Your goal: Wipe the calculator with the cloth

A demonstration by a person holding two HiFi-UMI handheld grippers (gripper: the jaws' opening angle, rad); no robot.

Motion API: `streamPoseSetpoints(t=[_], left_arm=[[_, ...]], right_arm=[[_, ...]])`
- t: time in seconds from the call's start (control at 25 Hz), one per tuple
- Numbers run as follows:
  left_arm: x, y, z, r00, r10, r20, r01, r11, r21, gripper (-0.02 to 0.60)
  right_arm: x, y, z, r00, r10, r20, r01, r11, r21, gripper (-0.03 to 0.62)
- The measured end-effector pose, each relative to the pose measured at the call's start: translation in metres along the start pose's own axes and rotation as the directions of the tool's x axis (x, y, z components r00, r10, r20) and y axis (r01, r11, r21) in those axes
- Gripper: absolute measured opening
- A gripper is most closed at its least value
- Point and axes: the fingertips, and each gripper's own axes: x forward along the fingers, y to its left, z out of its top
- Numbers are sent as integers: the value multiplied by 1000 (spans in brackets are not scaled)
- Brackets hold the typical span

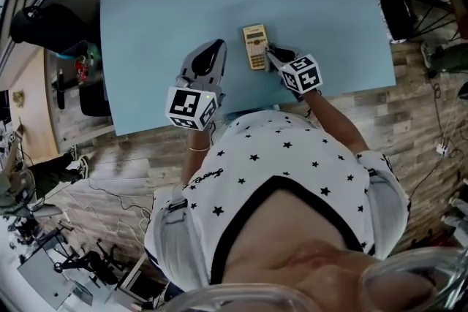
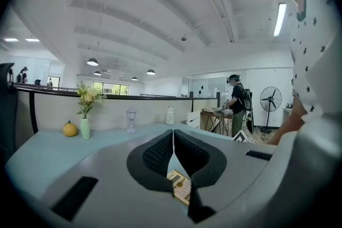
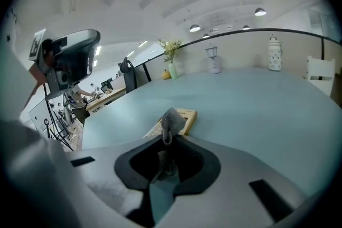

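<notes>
Calculator: the calculator (image 1: 255, 46) lay flat on the light-blue counter (image 1: 161, 11), towards its near edge, between the two grippers.
Right gripper: the right gripper (image 1: 272, 52) had its jaws clamped on a grey cloth (image 3: 171, 120). The bunched end of the cloth stuck out past the jaw tips at the calculator's right side. Whether it pressed on the keys could not be told.
Left gripper: the left gripper (image 1: 217, 47) had its jaws together with nothing between them. It sat just left of the calculator and apart from it.
Far edge: a vase of flowers (image 2: 85, 127) stood beside a yellow round fruit (image 2: 70, 129). A clear glass piece (image 2: 131, 119) and a white jar (image 2: 170, 115) stood further along. All four were well apart from the calculator.
</notes>
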Motion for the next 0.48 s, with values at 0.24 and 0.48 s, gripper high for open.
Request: streamPoseSetpoints(t=[0.24,0.48], left_arm=[[3,0,0,1000,-2,-1,2,1000,-2,31],[2,3,0,1000,9,5,-9,1000,-5,31]], right_arm=[[1,-1,-1,1000,-3,-1,3,1000,-2,51],[-4,-7,16,999,-9,54,7,1000,25,51]])
